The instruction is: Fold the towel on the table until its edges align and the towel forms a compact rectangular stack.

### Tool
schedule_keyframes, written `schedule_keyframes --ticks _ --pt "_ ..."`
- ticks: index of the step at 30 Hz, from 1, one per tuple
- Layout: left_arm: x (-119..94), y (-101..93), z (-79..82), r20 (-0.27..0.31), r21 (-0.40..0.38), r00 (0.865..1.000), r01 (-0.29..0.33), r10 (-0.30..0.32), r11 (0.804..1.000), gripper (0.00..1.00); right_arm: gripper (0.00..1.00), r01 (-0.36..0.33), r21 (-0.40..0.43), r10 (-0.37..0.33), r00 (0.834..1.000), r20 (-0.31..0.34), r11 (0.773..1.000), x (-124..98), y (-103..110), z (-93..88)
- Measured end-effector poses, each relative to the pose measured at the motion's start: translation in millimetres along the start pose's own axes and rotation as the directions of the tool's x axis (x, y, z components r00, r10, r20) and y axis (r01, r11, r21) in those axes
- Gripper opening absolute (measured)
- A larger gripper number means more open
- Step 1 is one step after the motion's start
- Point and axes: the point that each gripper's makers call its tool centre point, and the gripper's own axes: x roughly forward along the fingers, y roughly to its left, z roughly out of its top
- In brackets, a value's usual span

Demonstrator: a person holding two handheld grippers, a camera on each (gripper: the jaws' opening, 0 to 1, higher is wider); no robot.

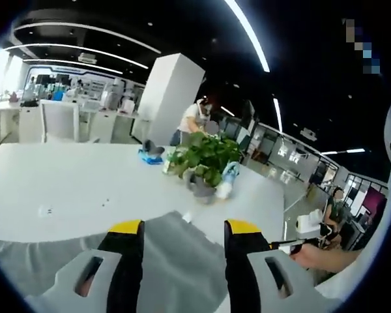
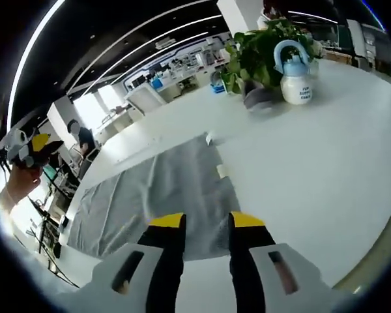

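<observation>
Two grippers are in play, and both stand released with nothing between their jaws. In the left gripper view, the left gripper (image 1: pixel 184 228) hangs over the near part of the grey towel (image 1: pixel 176 261), its yellow-tipped jaws parted with towel cloth visible in the gap. In the right gripper view, the right gripper (image 2: pixel 207 220) sits at the towel's (image 2: pixel 163 195) near edge, jaws parted.

The towel lies spread flat on the white table (image 2: pixel 300 169), one layer as far as can be judged, running from the near edge away toward the far side. No fold appears made yet, so the step in hand is judged to be the first grasp.

To do it well:
1. Bring each gripper to a corner of the same towel edge, not to the middle of the cloth.
2. Close on a single layer only.
3. Lift both corners level and carry them together, so the moved edge lands square on the opposite edge.

Farther along the table stand a potted plant (image 2: pixel 260 52) and a white bottle with a blue handle (image 2: pixel 295 81), well apart from the towel. Keep the carried cloth low and short of them.

At the left of the right gripper view, the other gripper (image 2: pixel 29 149) shows, held up in a hand (image 2: pixel 16 186).
</observation>
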Motion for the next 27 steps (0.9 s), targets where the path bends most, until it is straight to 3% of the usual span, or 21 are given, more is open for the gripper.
schedule_keyframes --ticks 6,10,15,19,23,27 --pt "30.7 -9.4 9.4 -0.016 0.041 0.999 0.049 -0.048 0.998 0.48 0.20 0.014 0.038 -0.014 1.000 -0.018 0.999 9.5 -8.6 -11.6" --pt "50.6 -15.3 17.0 -0.020 0.074 0.997 0.080 -0.079 0.994 0.44 0.17 0.054 0.015 -0.053 0.997 -0.058 0.998 14.2 -17.3 -23.2" --pt "73.2 -16.4 21.2 -0.042 0.074 0.996 0.088 -0.085 0.993 0.38 0.12 0.093 0.033 -0.091 0.993 -0.077 0.995 21.4 -28.3 -32.1" --pt "89.7 -15.9 20.4 -0.076 0.092 0.994 0.087 -0.080 0.992 0.38 0.14 0.130 -0.030 -0.133 0.982 -0.137 0.991 29.8 -35.2 -44.2" --pt "110.6 -10.8 18.9 -0.120 0.159 0.992 0.064 -0.045 0.985 0.36 0.12 0.127 -0.077 -0.139 0.973 -0.182 0.989 39.9 -37.7 -53.7" --pt "130.6 -13.0 19.6 -0.136 0.144 0.989 0.079 -0.059 0.986 0.35 0.13 0.124 -0.107 -0.145 0.965 -0.218 0.986 45.0 -36.0 -59.6"
